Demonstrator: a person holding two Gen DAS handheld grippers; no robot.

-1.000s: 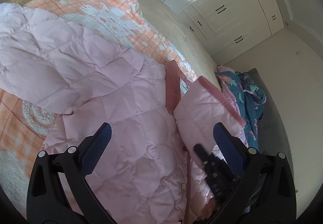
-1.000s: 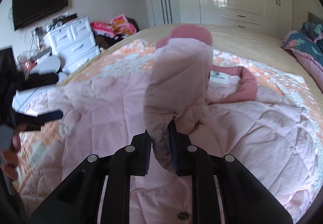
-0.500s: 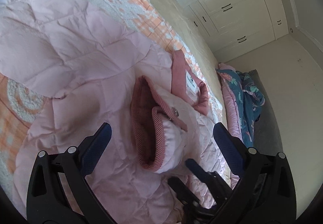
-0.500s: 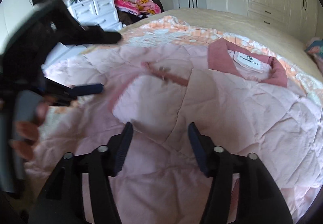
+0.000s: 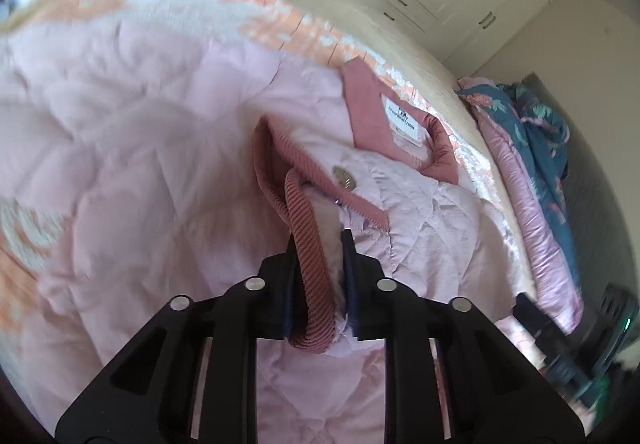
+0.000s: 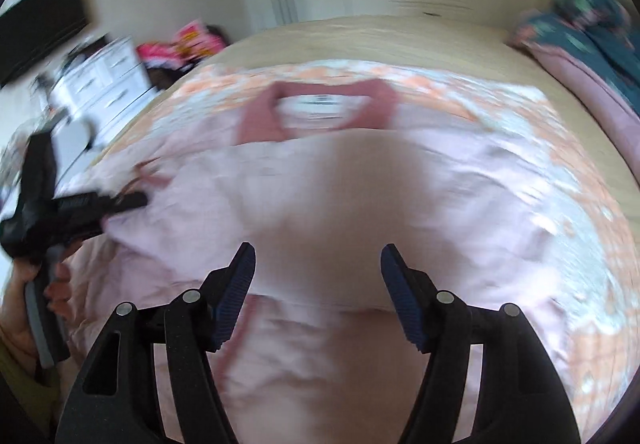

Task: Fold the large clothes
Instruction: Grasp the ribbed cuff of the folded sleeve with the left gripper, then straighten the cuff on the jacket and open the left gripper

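The left gripper [image 5: 318, 244] was pinched on the ribbed cuff [image 5: 308, 244] of the pink quilted jacket [image 5: 160, 172] spread on the bed [image 6: 360, 32], while the right gripper [image 6: 318, 264] hung above it, jaws apart and empty.

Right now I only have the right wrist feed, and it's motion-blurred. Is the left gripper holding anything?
Observer: Yes. The left gripper is shut on the ribbed cuff of the pink jacket.
Operator: Whole cuff or an edge?
Observer: Only one stretch of it. The rest loops on past the gripper toward the collar.
Operator: Any hardware near the gripper?
Observer: A metal snap sits on the cuff band, beyond the gripper and clear of it.
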